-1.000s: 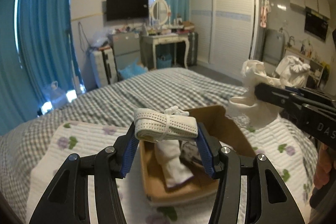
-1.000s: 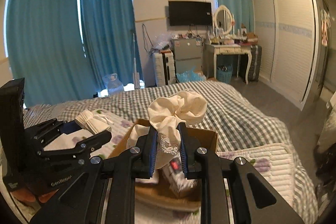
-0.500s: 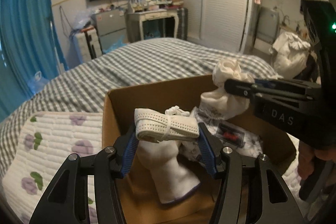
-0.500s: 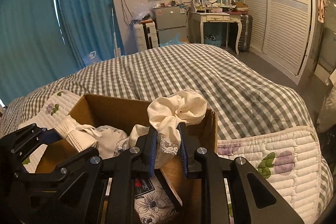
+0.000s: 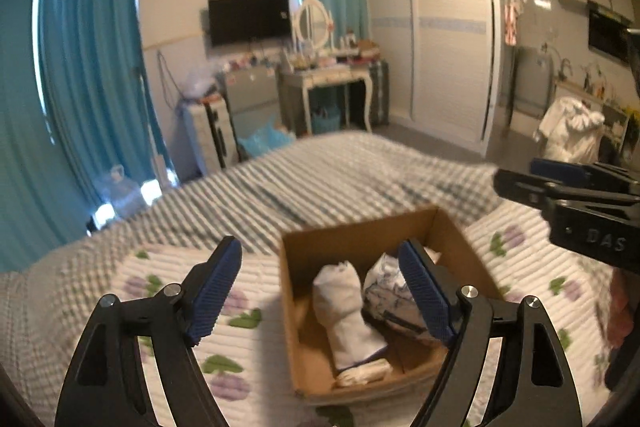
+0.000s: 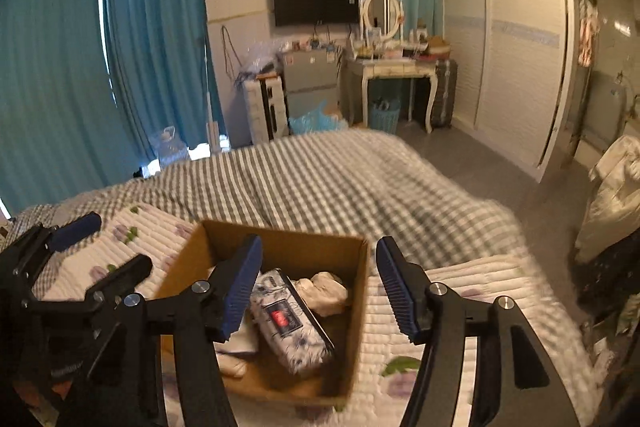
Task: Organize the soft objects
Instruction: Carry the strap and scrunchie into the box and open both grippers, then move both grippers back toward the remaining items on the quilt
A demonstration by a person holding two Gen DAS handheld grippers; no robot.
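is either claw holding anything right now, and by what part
Nothing is held. The left claw and the right claw are both open and empty above the cardboard box.

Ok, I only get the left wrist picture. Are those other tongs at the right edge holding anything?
Observer: No. The right wrist view shows the right tongs wide open with nothing between them, and the cardboard box showing through the gap.
Operator: And the patterned thing half hidden in the box on my screen?
Observer: It's a flowered pouch with a red label on top, lying in the box.
Operator: Is anything behind it?
Observer: A crumpled cream cloth sits in the box's far right corner.
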